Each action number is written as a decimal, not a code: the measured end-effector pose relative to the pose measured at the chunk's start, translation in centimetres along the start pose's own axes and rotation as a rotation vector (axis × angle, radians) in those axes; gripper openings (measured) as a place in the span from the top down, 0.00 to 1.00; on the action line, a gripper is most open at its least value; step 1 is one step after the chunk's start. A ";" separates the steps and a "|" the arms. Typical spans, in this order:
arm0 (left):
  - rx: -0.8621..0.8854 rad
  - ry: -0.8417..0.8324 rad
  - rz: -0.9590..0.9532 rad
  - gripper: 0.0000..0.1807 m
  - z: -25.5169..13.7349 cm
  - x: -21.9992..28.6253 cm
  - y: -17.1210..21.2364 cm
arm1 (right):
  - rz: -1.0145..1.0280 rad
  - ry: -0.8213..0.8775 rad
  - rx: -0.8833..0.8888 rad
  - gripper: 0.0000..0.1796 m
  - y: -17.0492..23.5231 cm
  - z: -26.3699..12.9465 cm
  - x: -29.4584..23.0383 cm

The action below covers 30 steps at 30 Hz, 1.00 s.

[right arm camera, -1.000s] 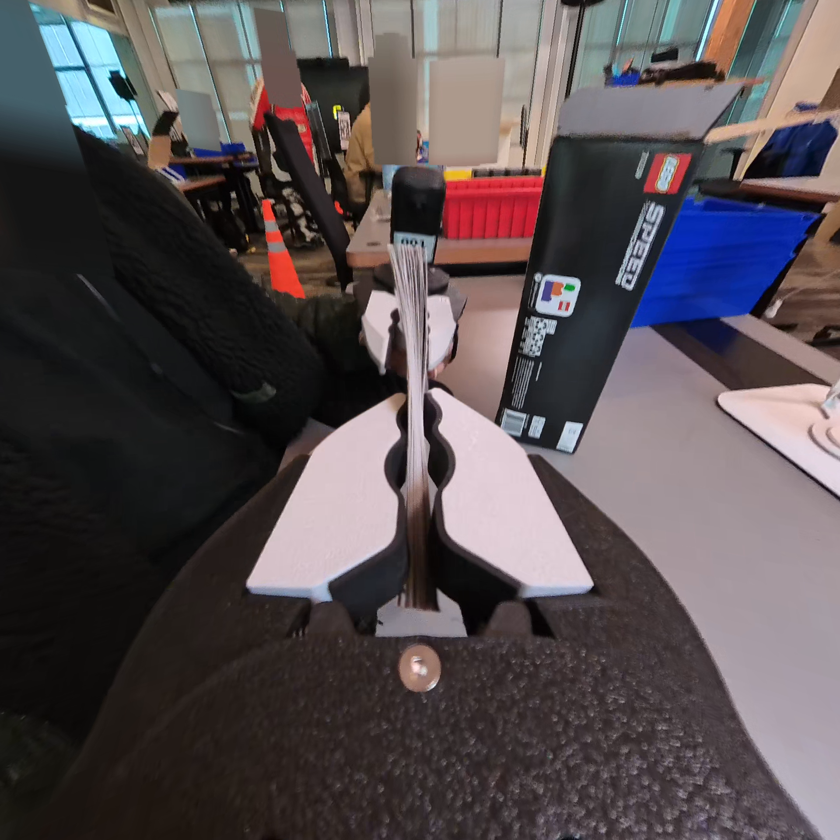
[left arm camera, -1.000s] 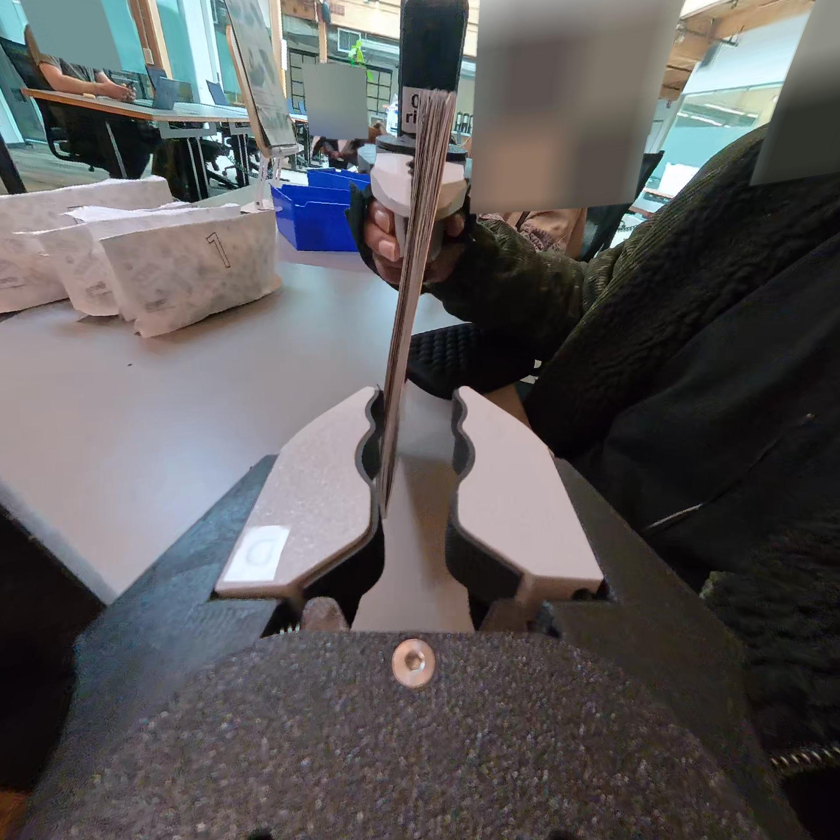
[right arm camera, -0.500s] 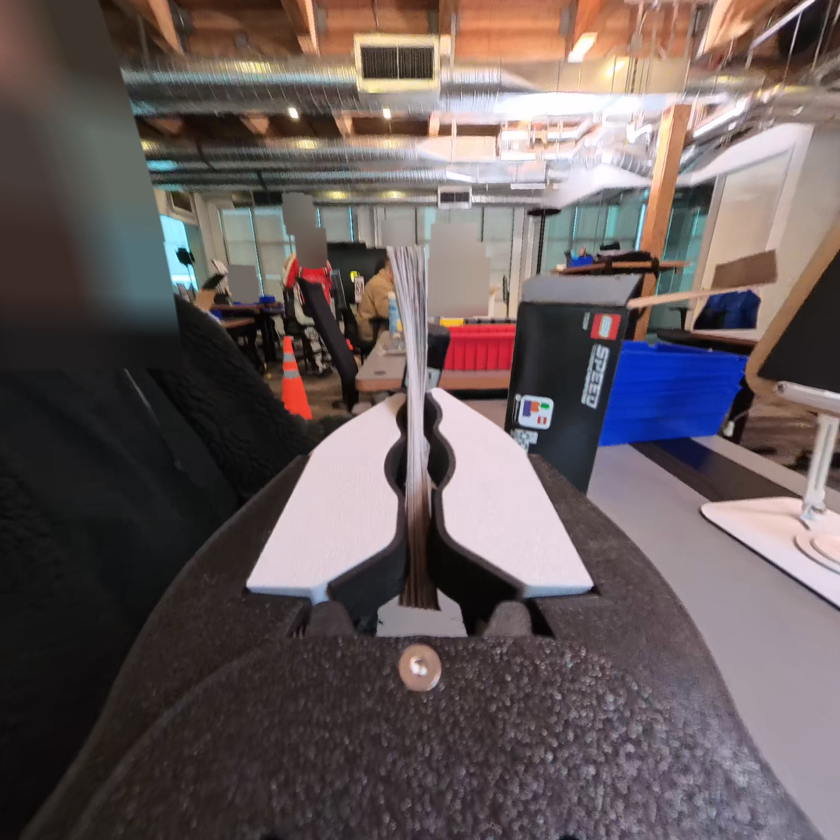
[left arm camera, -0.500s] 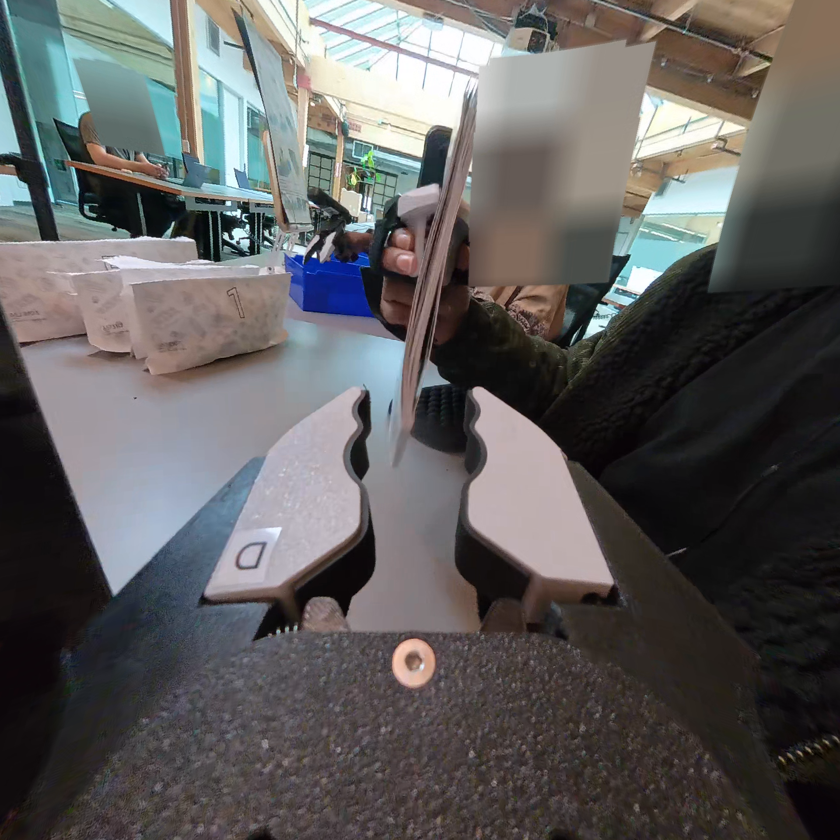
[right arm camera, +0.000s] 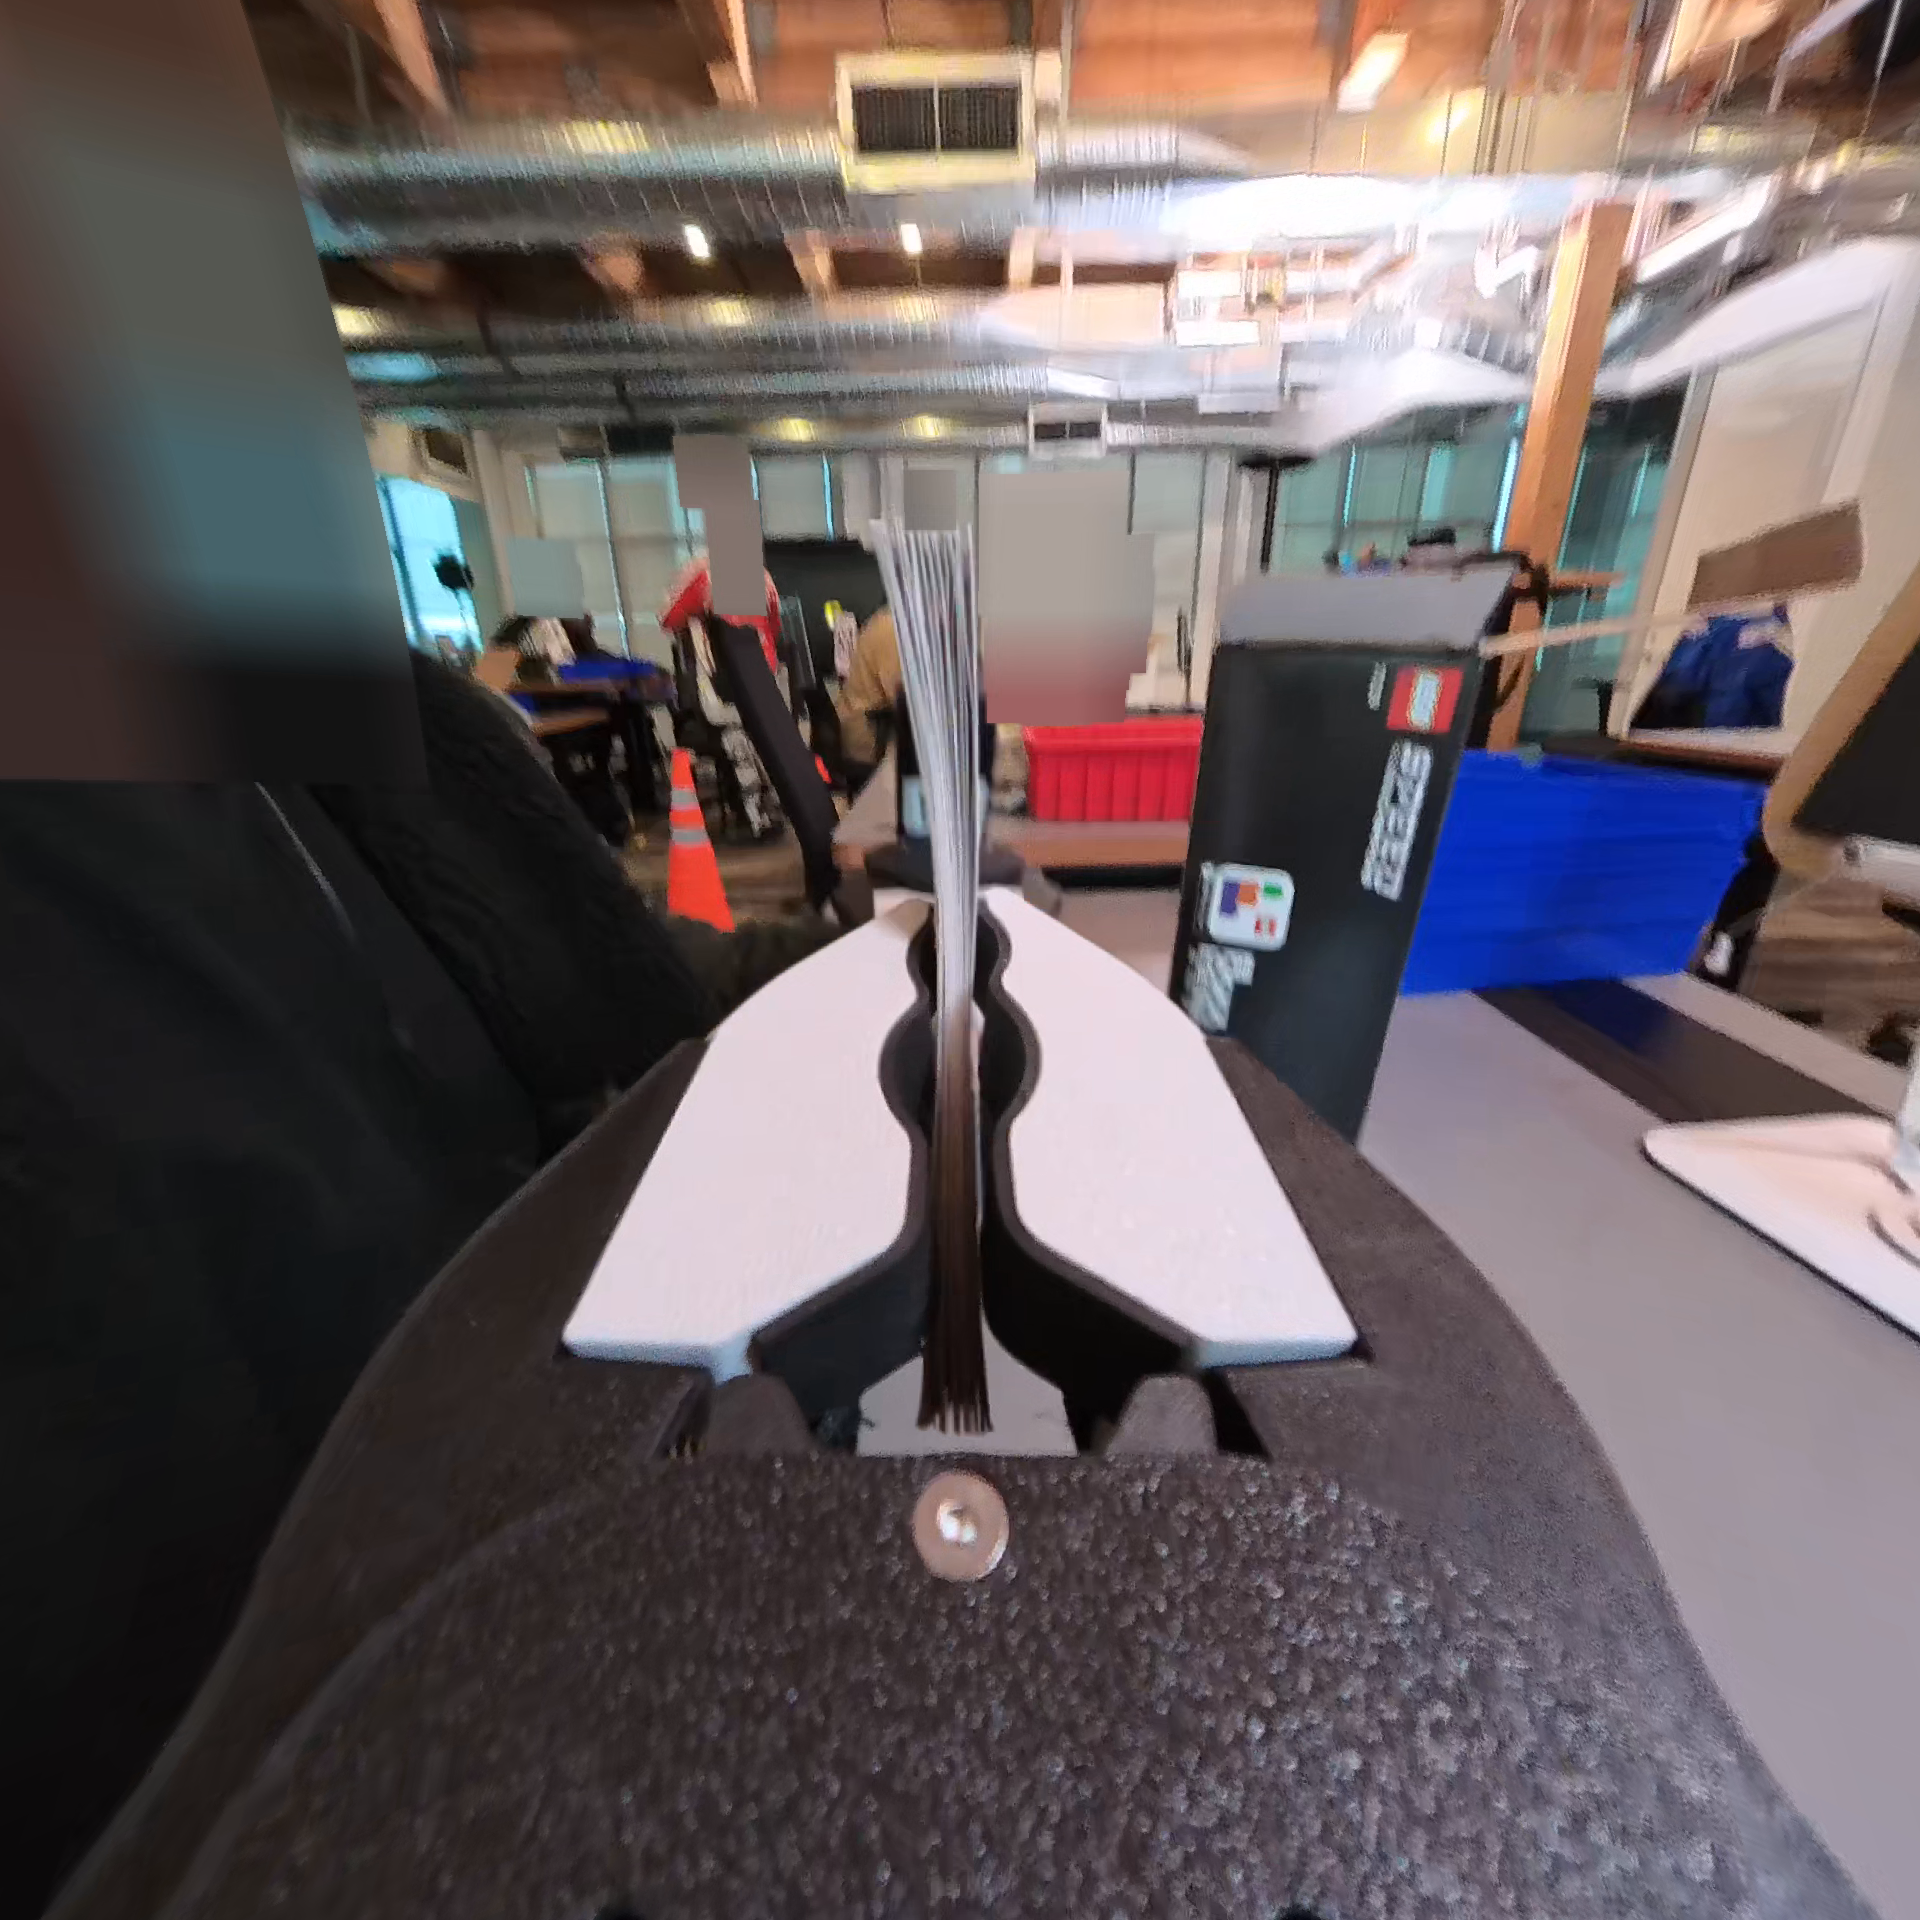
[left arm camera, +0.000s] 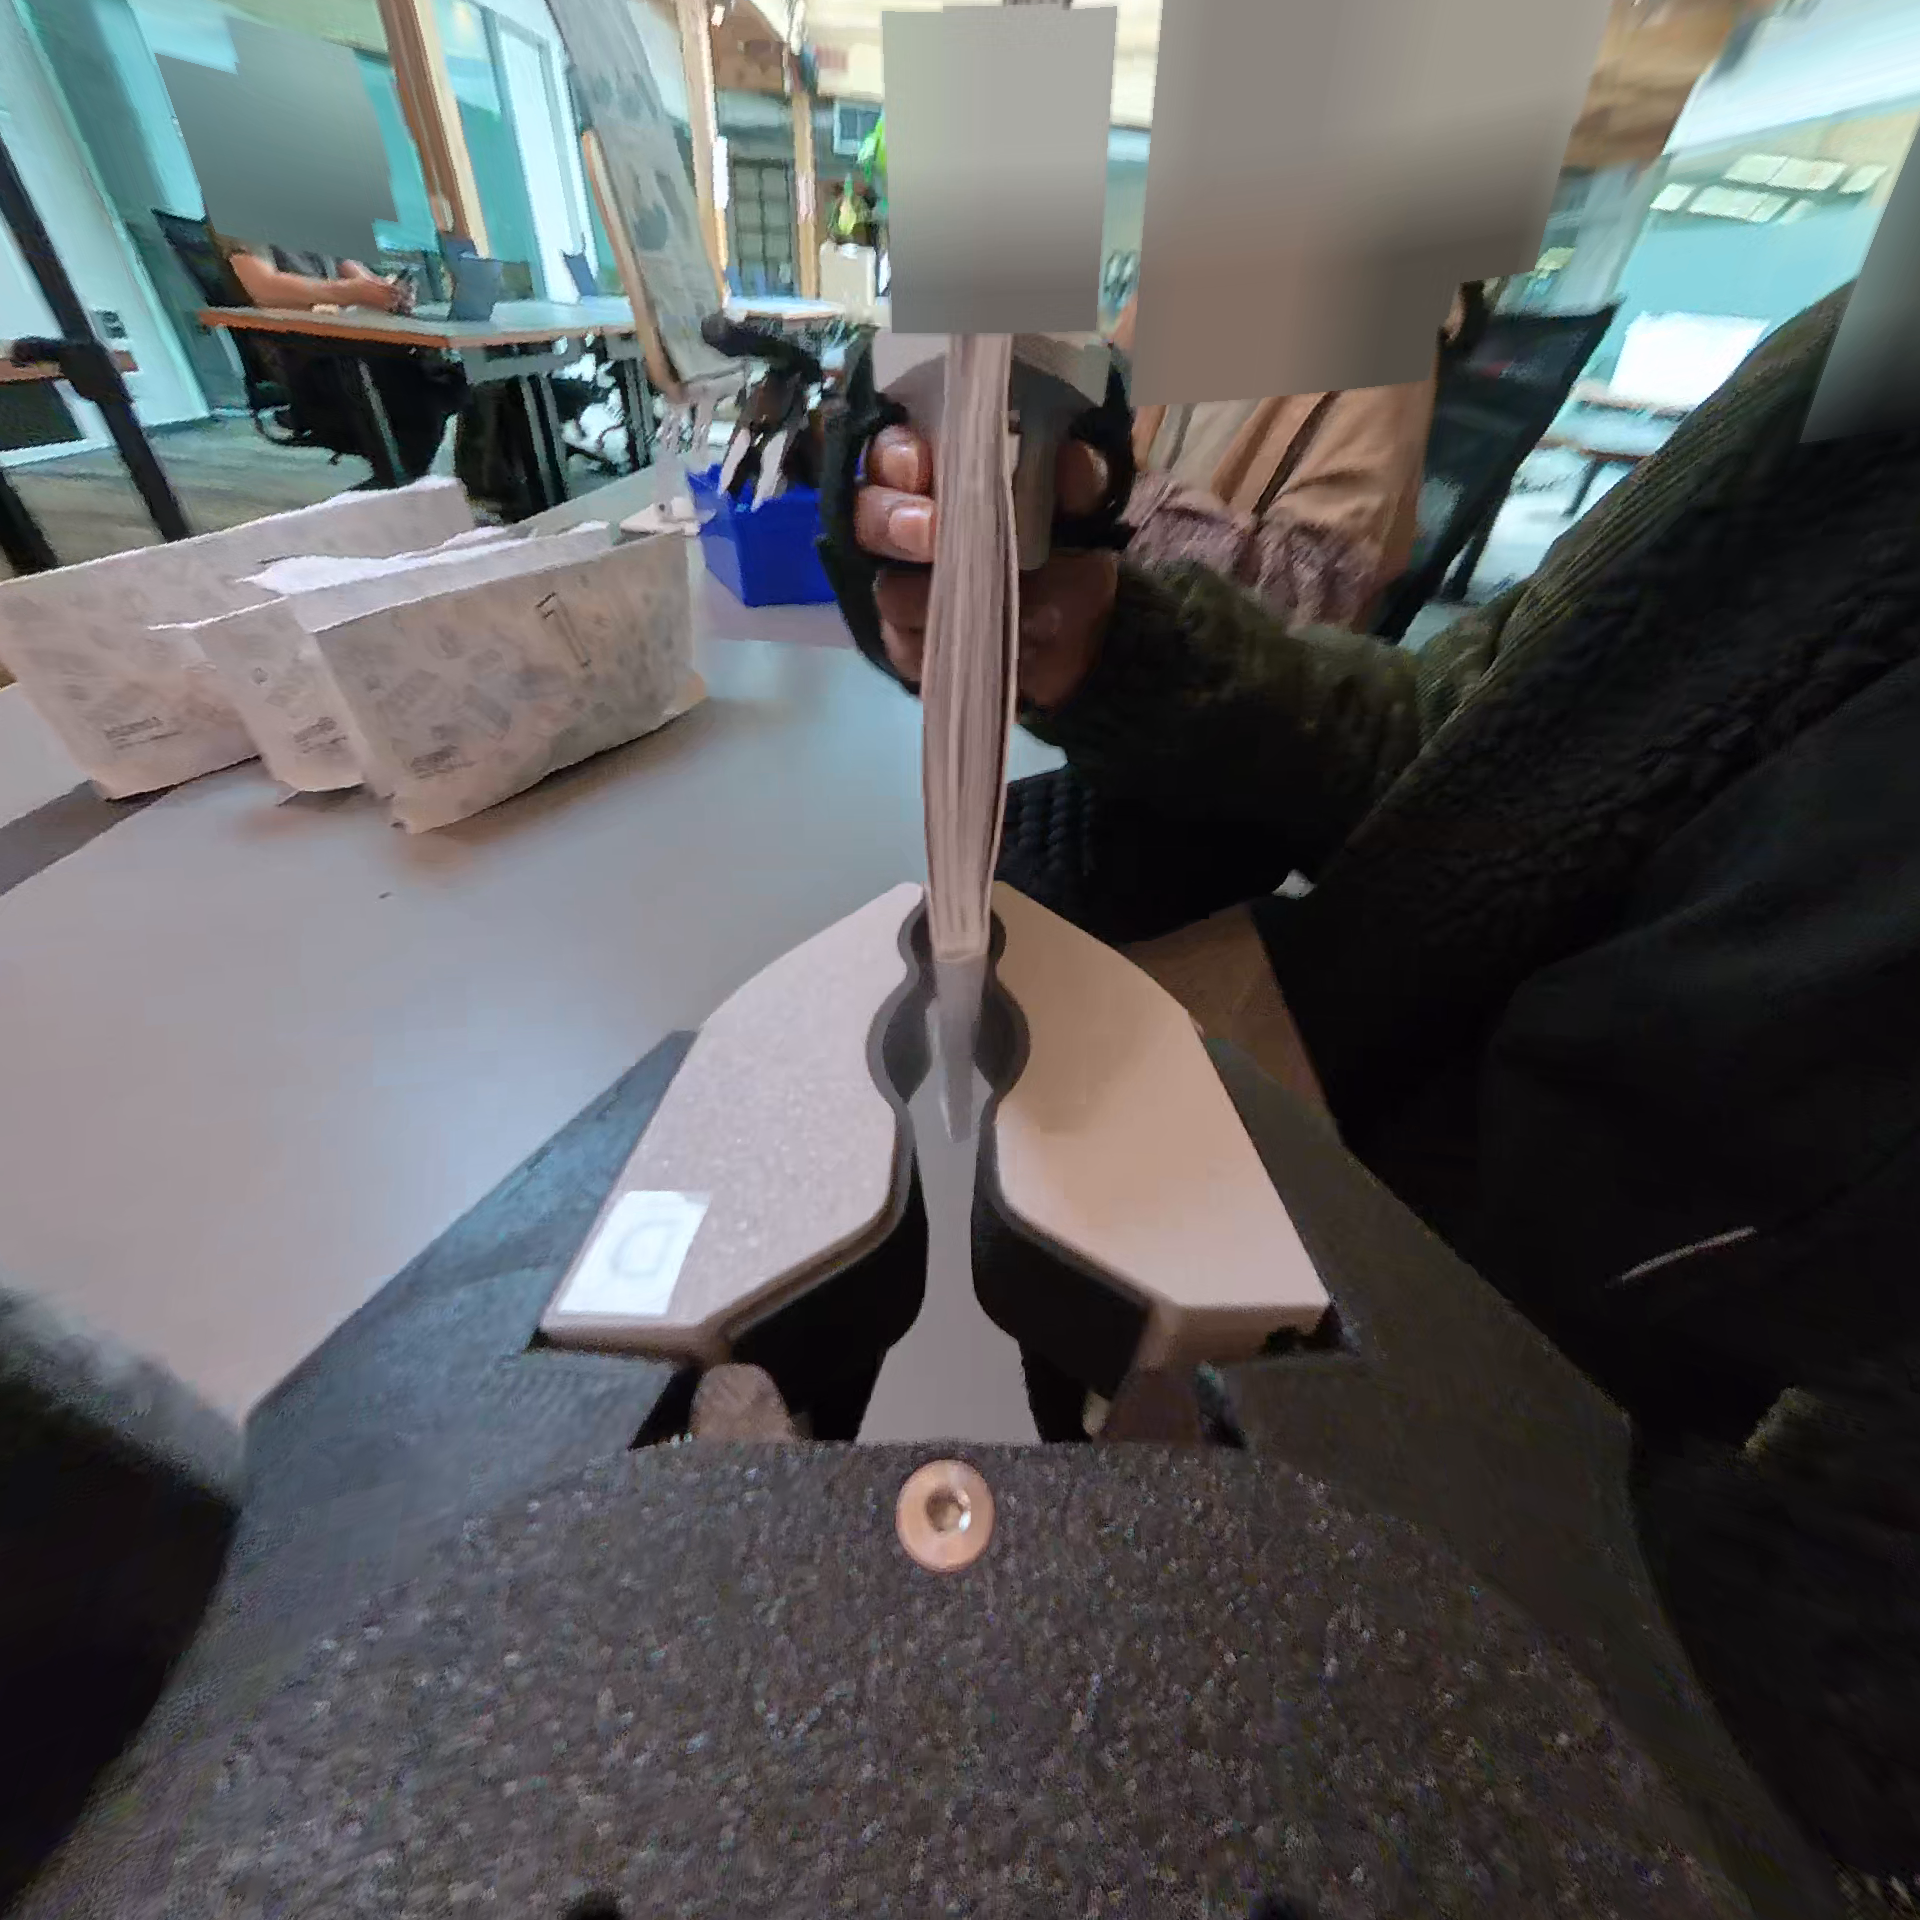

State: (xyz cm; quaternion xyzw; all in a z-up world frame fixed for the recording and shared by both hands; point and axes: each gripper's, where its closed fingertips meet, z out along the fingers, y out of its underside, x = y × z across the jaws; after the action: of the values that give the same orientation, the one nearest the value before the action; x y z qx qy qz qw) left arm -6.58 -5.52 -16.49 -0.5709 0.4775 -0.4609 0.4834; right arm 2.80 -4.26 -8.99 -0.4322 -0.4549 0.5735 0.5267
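A thin booklet, seen edge-on, spans the gap between the two grippers above the grey table. My left gripper has its jaws closed on the booklet's near end, pinching it at the fingertips. My right gripper is shut on the booklet's other end, whose pages fan out above the tips. In the left wrist view the right gripper shows farther off, held by a gloved hand.
White paper bags lie on the table at the left, with a blue bin behind them. A tall black box, a blue bin and a white stand base are at the right. A person's dark jacket is close by. Spacing between my two grippers at the tips: around 12 centimeters.
The left gripper was open with the booklet's end loose between its fingers; its jaws have now closed on it. The right gripper, still shut on the booklet, has tilted upward.
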 end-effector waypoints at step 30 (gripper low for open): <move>-0.724 -0.215 0.282 0.98 -2.5 -4.5 2.5 | -0.306 0.102 -0.855 0.65 7.8 5.4 -0.4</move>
State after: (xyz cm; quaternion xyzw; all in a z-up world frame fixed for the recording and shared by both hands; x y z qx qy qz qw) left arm -9.85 -1.48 -19.02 -0.6782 0.6292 -0.1297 0.3567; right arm -4.11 -5.25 -15.47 -0.5664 -0.6829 0.2277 0.4012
